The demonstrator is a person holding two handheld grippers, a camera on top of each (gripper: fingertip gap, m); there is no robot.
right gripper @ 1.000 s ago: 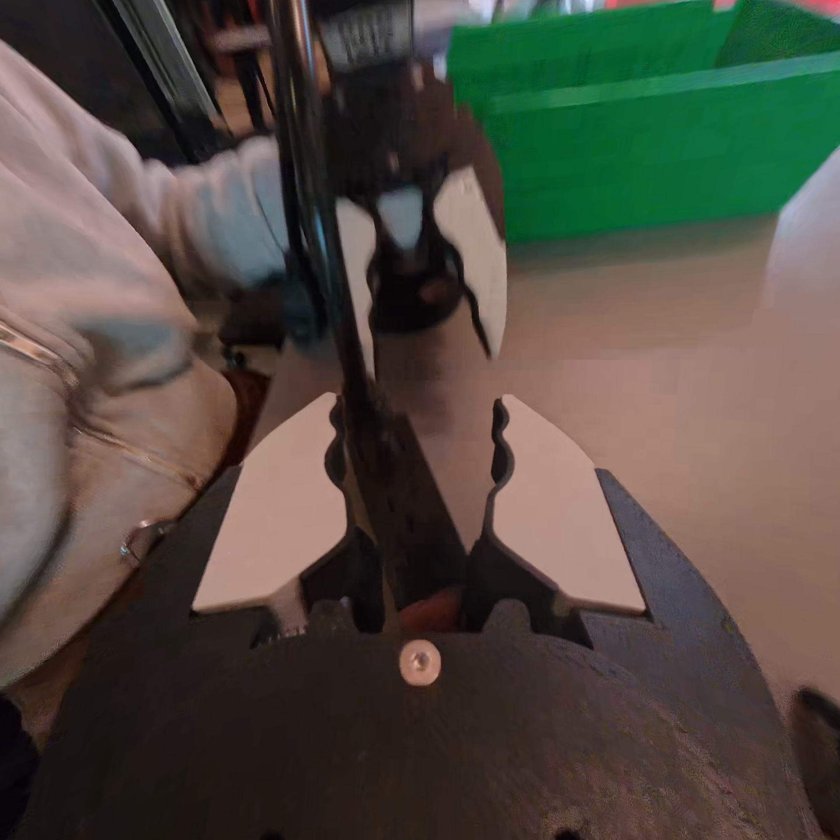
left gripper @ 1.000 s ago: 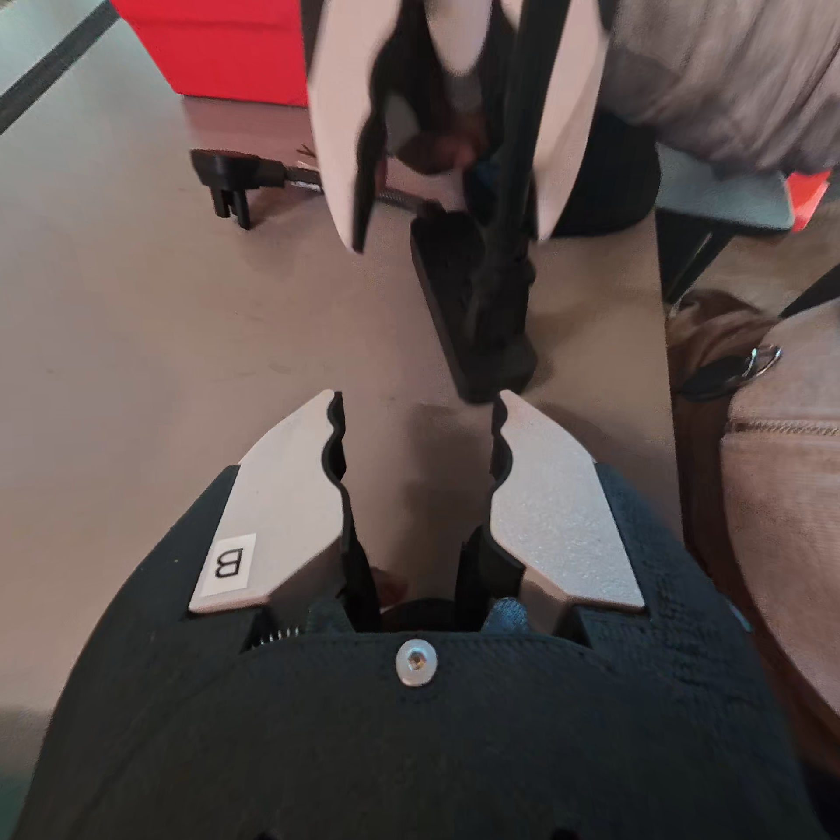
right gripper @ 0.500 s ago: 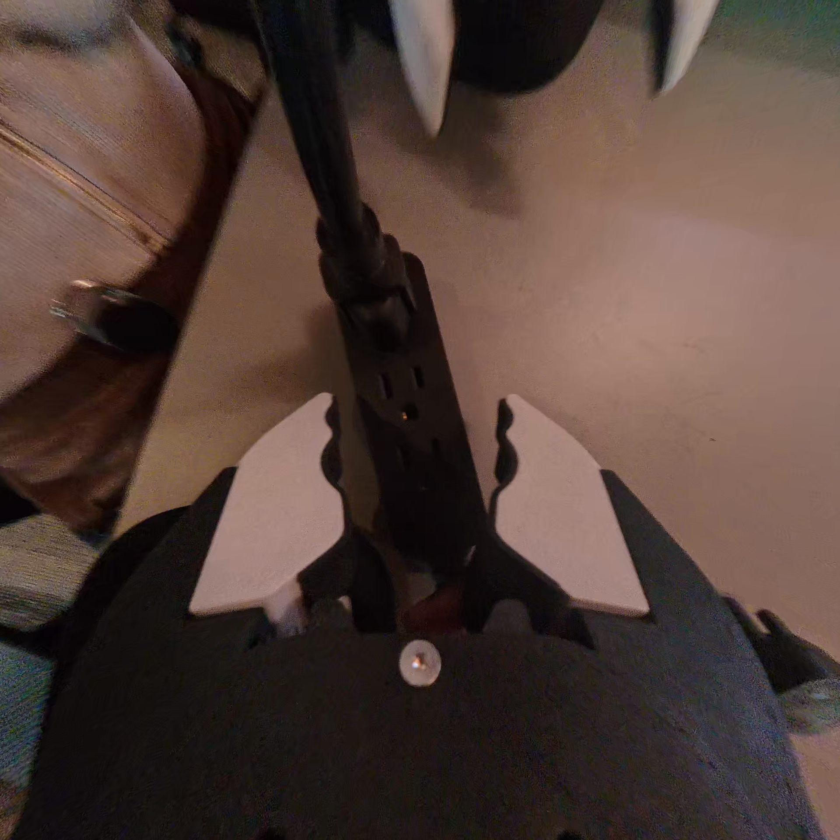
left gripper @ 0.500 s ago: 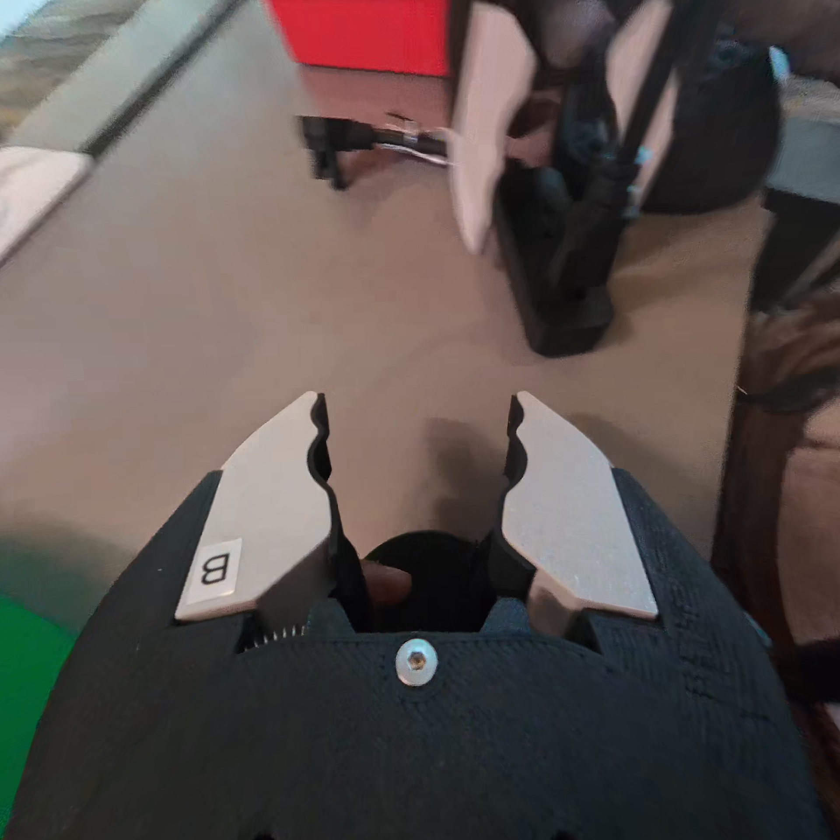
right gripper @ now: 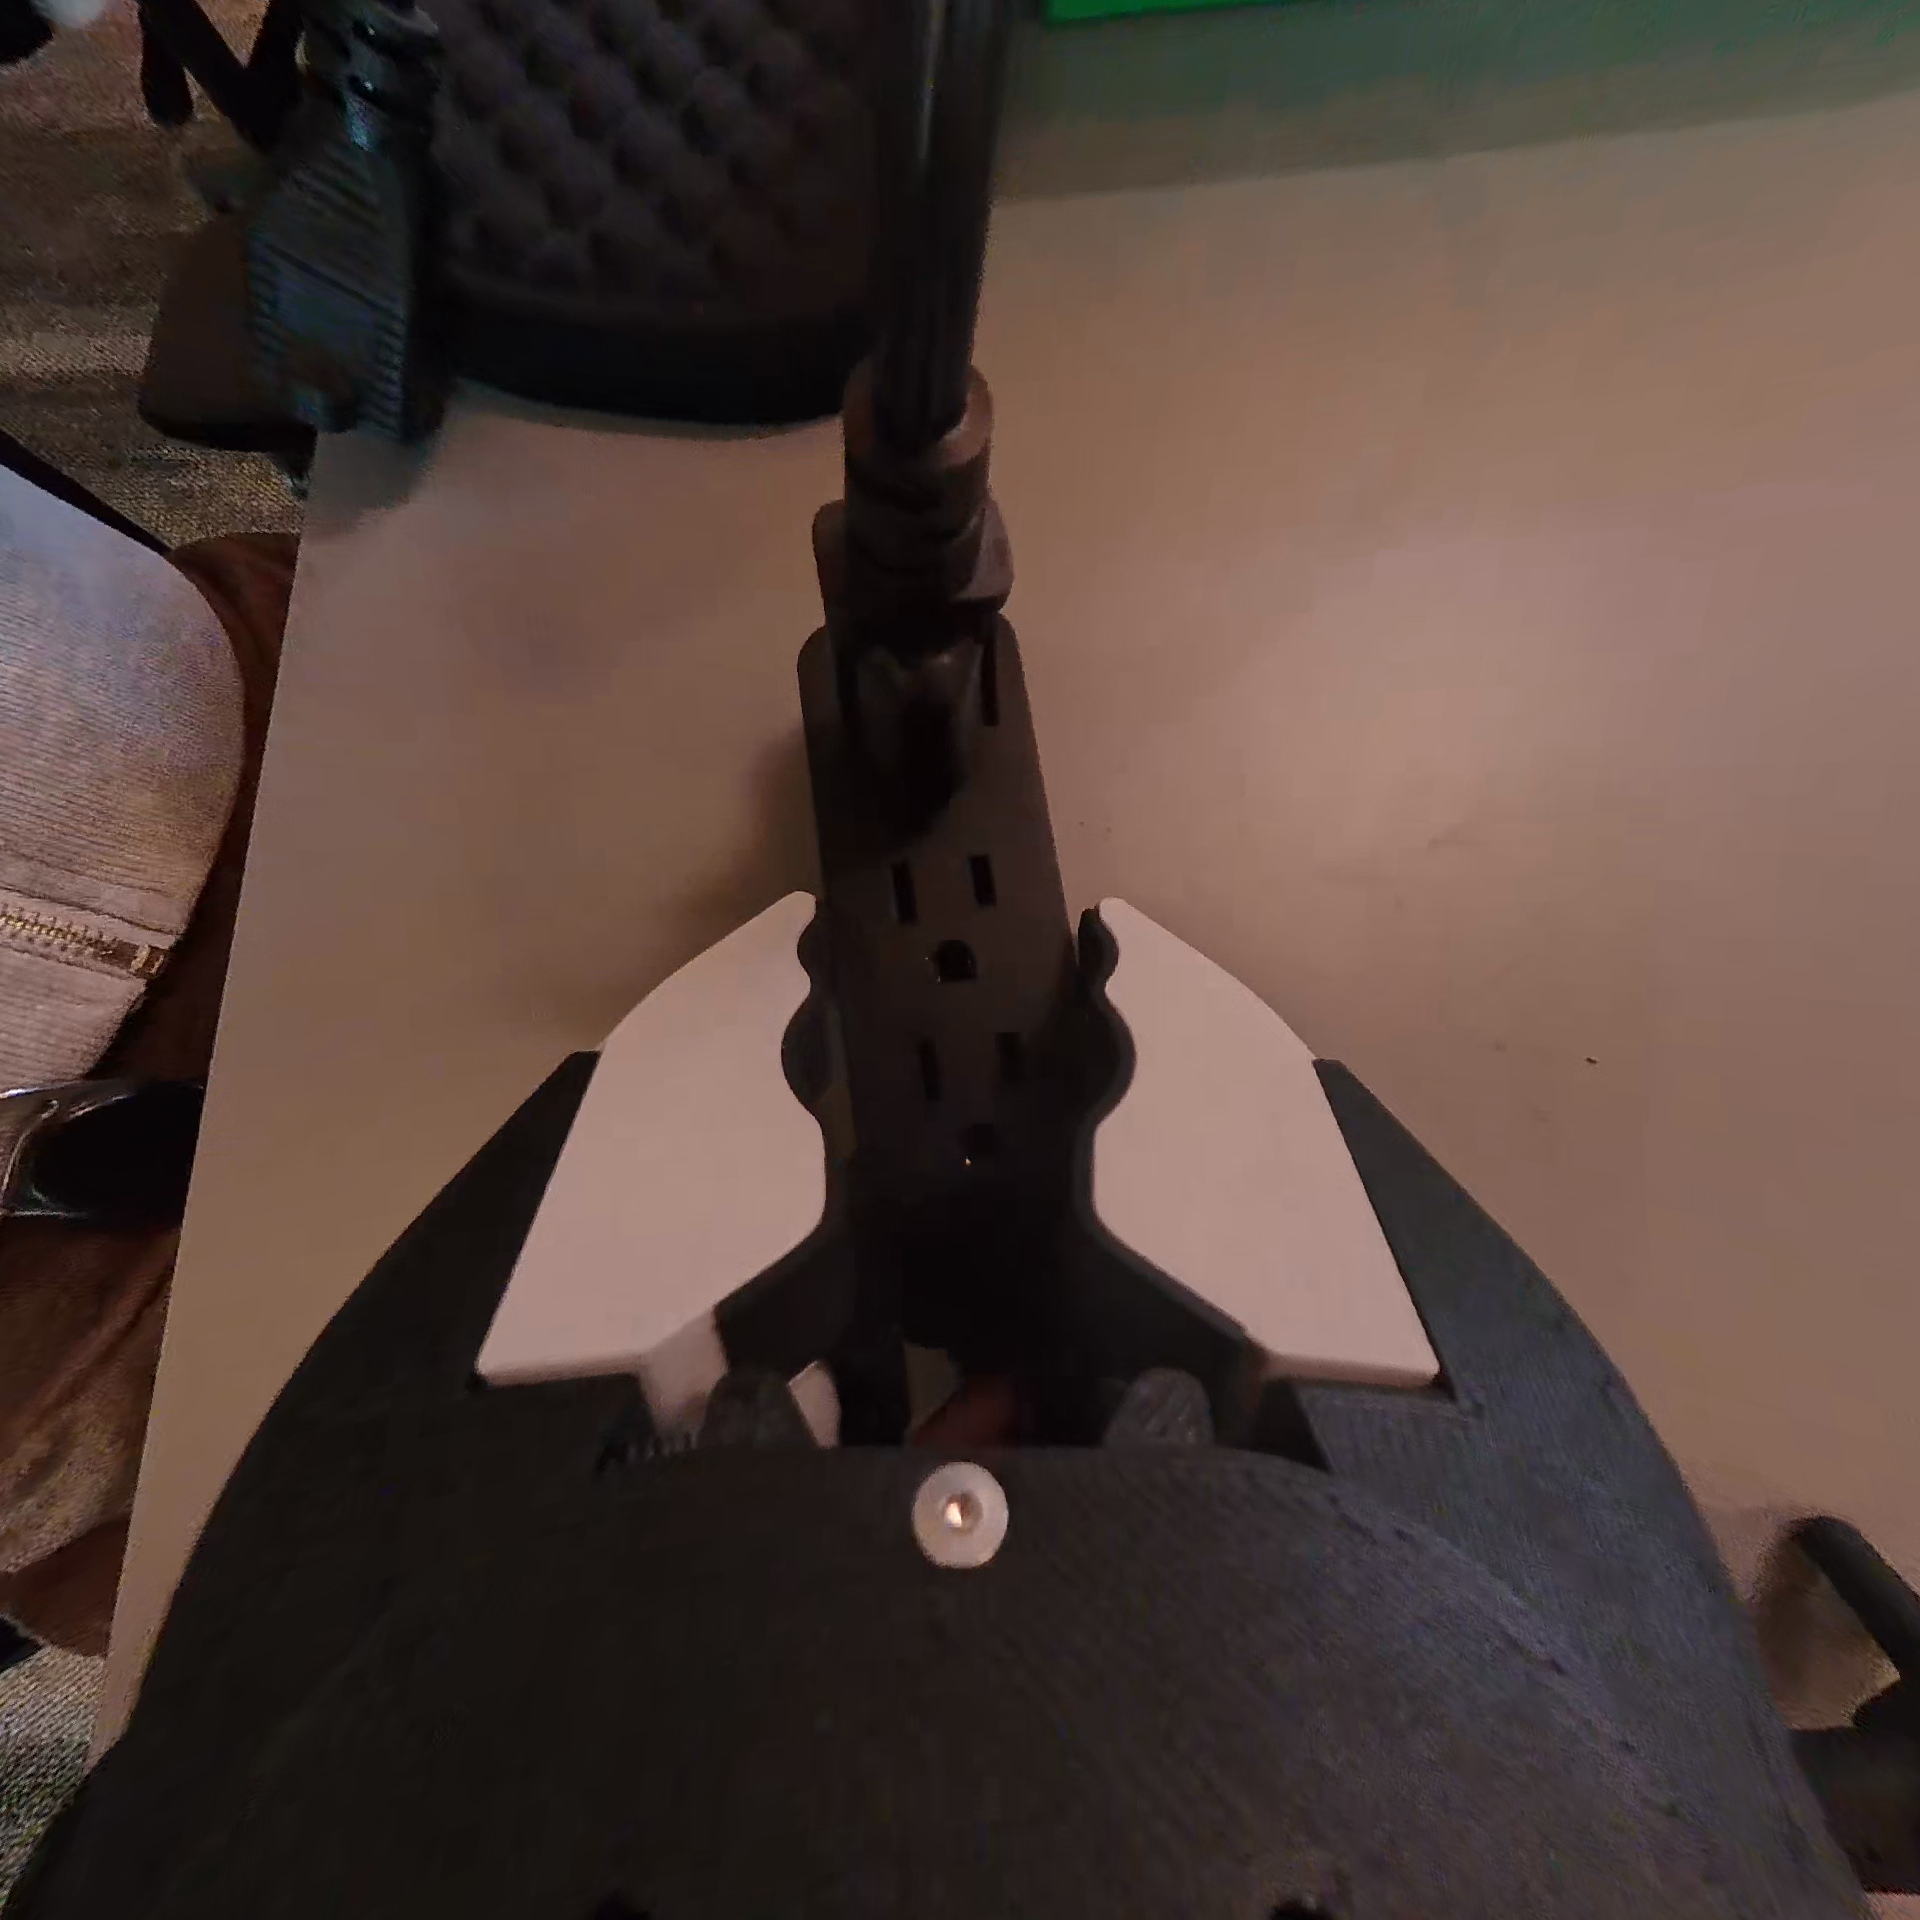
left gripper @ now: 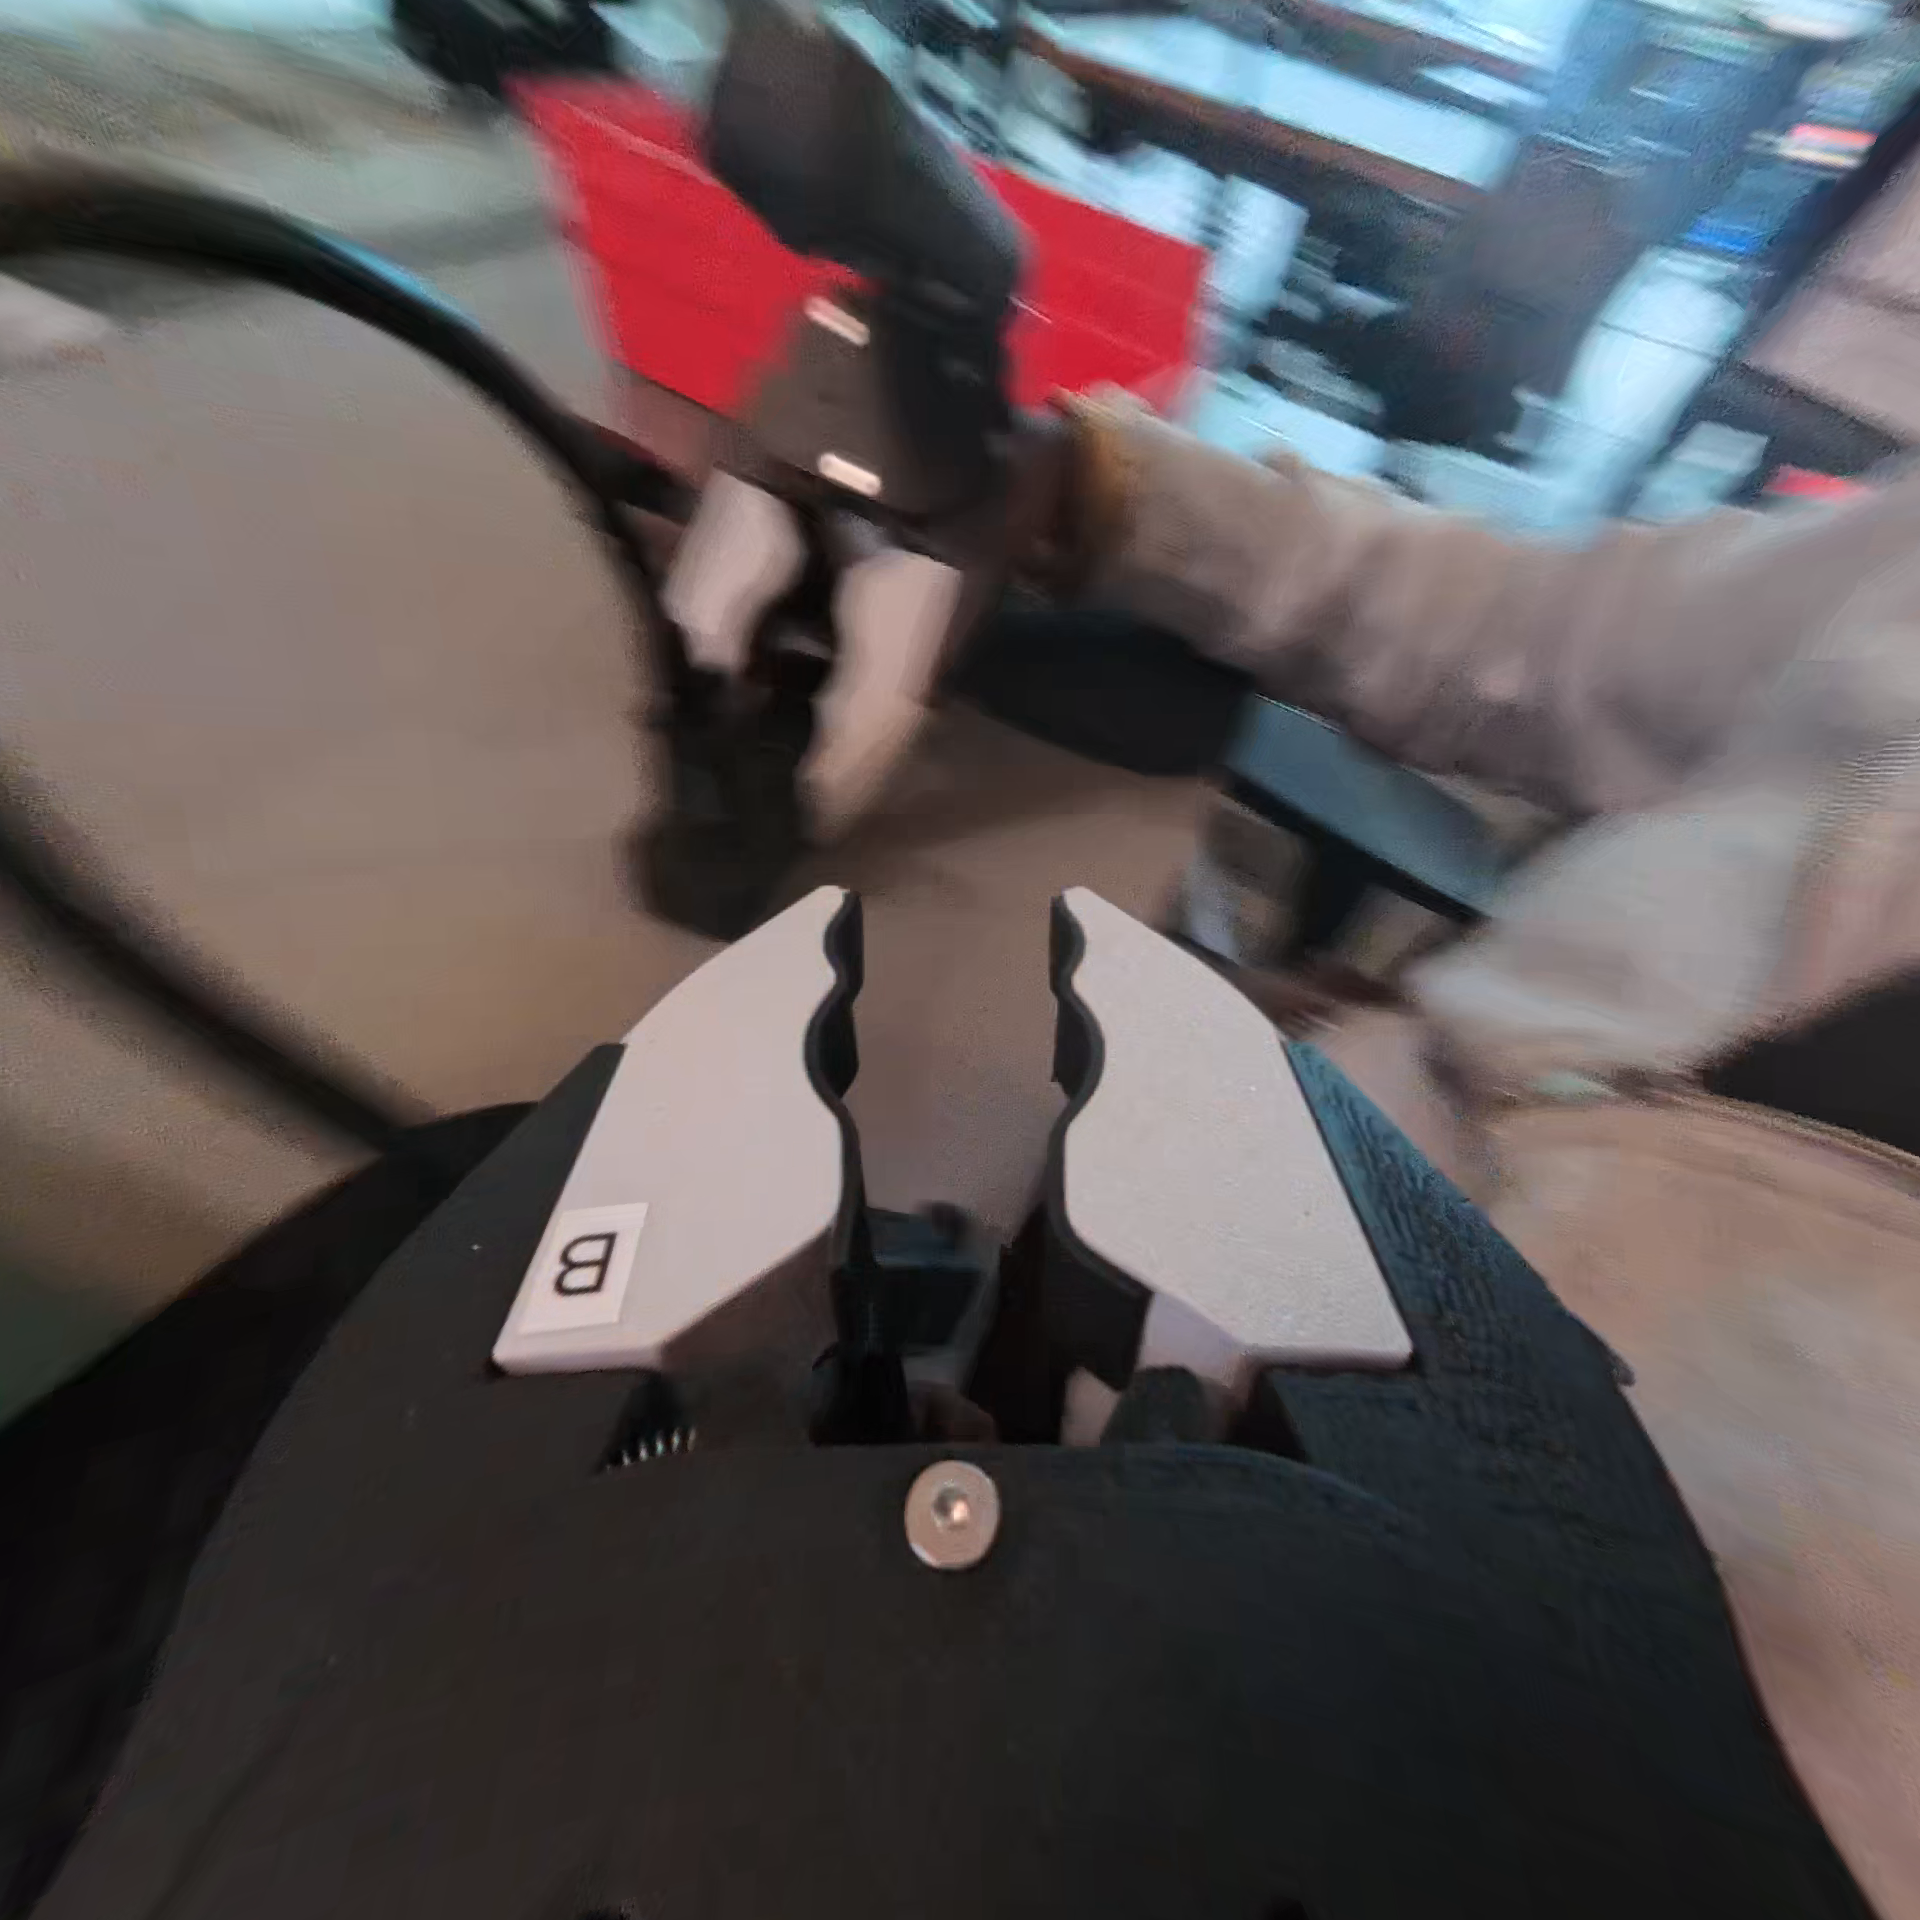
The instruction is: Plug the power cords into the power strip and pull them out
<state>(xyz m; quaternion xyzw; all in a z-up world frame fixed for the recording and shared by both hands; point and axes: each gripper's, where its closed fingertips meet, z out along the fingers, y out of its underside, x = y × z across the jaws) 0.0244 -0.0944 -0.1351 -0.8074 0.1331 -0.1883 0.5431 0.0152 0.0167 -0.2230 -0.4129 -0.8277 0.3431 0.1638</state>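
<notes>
The right gripper is pointed steeply down at the table and is closed on the black power strip, which is clamped between its fingers with a plugged-in power cord just beyond the tips. The left gripper is held low, its jaws parted by a narrow gap; something dark is seen deep between the fingers, though whether it is gripped cannot be told. Ahead of its tips the right gripper is seen, blurred, on the strip, carried by a grey-sleeved arm.

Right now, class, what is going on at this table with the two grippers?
A person works two handheld grippers. The right gripper is shut on a black power strip lying on the beige table, steadying it; a black power cord is plugged into its far end. The left gripper is open and appears empty, away from the strip.
</notes>
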